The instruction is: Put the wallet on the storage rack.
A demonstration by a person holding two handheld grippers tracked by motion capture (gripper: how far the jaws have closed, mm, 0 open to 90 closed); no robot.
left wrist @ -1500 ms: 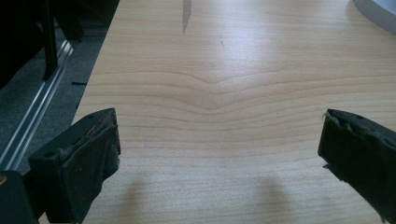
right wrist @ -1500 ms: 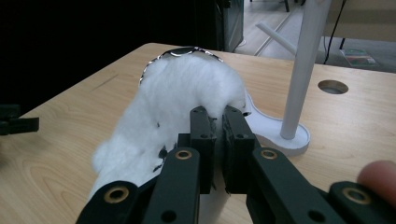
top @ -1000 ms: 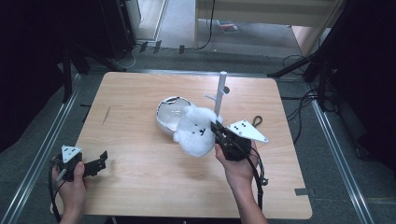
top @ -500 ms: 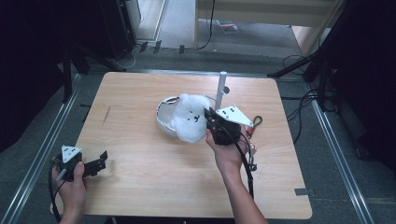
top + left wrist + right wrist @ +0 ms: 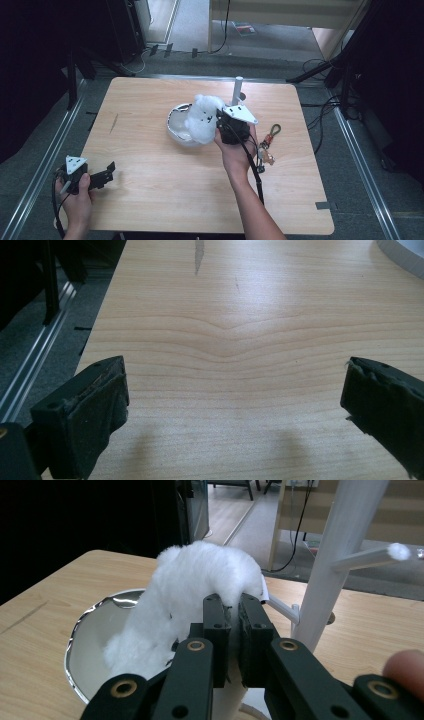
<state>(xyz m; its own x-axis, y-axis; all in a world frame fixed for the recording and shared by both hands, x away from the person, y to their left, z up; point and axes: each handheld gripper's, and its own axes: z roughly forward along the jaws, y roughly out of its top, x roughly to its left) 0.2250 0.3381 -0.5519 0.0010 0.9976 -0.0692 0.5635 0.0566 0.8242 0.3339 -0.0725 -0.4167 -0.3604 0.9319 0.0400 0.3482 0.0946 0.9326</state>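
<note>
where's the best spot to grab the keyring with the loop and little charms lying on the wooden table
Probably the dark loop end of the keyring, coming straight down from above. It lies flat on the wooden table, right of the right gripper, loop towards the far edge and charms bunched nearer the person. The loop looks thin and open, so closing across one side should catch it; the loose charms would likely swing or slip.

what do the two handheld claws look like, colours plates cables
Both are black. The left claw and right claw each carry a grey three-cornered plate on top with dark dots. The jaws are blocky with worn dark padding; the right's arms show brass-coloured pivots. A black cable trails from each. Forearms are bare, no sleeves.
</note>
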